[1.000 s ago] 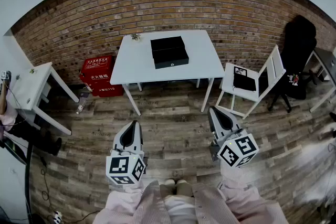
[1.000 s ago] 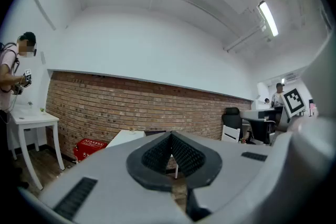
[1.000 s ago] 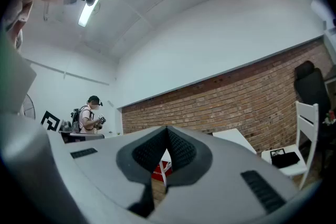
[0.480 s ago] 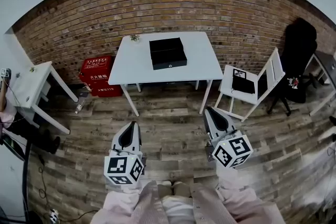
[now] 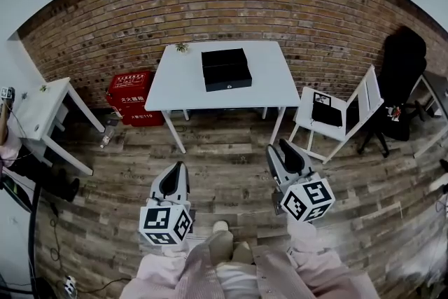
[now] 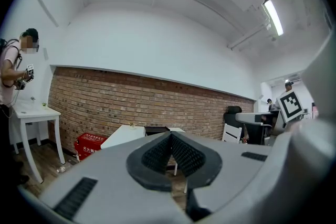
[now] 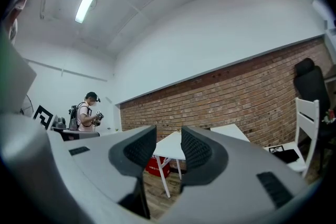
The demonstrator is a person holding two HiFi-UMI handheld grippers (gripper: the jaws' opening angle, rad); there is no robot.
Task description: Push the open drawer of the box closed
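A black box (image 5: 226, 68) with its drawer pulled out toward me sits on a white table (image 5: 175, 84) by the brick wall, well ahead of both grippers. My left gripper (image 5: 173, 176) hangs over the wooden floor, shut with nothing between its jaws; in the left gripper view its pads (image 6: 170, 153) meet. My right gripper (image 5: 281, 151) is open and empty, its jaws having just been opening; a gap shows between its fingers (image 7: 139, 150) in the right gripper view. The table (image 7: 173, 145) shows through that gap.
A red crate (image 5: 129, 98) stands under the table's left side. A white folding chair (image 5: 336, 115) holding a dark item is at the right, a black office chair (image 5: 400, 70) beyond it. A small white desk (image 5: 38, 115) and a person (image 6: 13, 68) are at the left.
The right gripper's jaws have parted from shut to open, and that gripper has drifted slightly left and lower in the head view. The left gripper has stayed put.
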